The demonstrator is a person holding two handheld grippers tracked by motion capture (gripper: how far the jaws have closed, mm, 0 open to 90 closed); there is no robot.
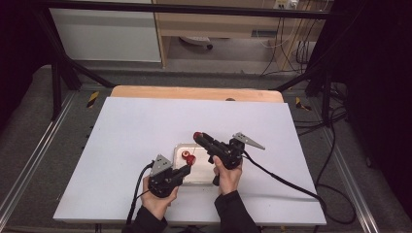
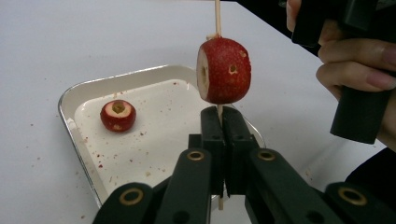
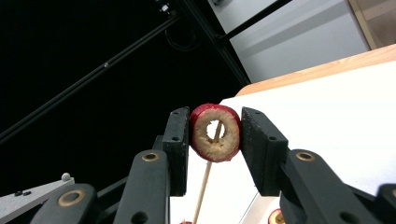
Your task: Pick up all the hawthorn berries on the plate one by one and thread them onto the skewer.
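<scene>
From the high view, a person's two hands are reaching in from the near edge of the white table (image 1: 145, 126). The left gripper (image 1: 186, 169) is pointing over the shallow white metal tray (image 1: 204, 178), close to small red fruit (image 1: 187, 157) there. The right gripper (image 1: 198, 137) is angling up and away beyond the tray, carrying a red piece at its tip. The skewer is too thin to make out from here.

The left gripper view is showing what the high view cannot: its black jaws are standing pressed together on a thin wooden skewer (image 2: 217, 16), which is running up through a cored red hawthorn fruit (image 2: 223, 70) hanging above the jaws. A second cored red fruit (image 2: 118, 115) is lying in the tray (image 2: 88, 88), amid red crumbs, well apart from the skewered one. The person's right hand (image 2: 355, 65) is showing at the upper right, wrapped round a black handle.

The right gripper view is looking up off the table. Its jaws are closing narrowly on a red ring-shaped fruit with a hollow centre (image 3: 215, 132), touching both sides. The skewer (image 3: 204, 184) is showing through the hole and slanting down below it.
</scene>
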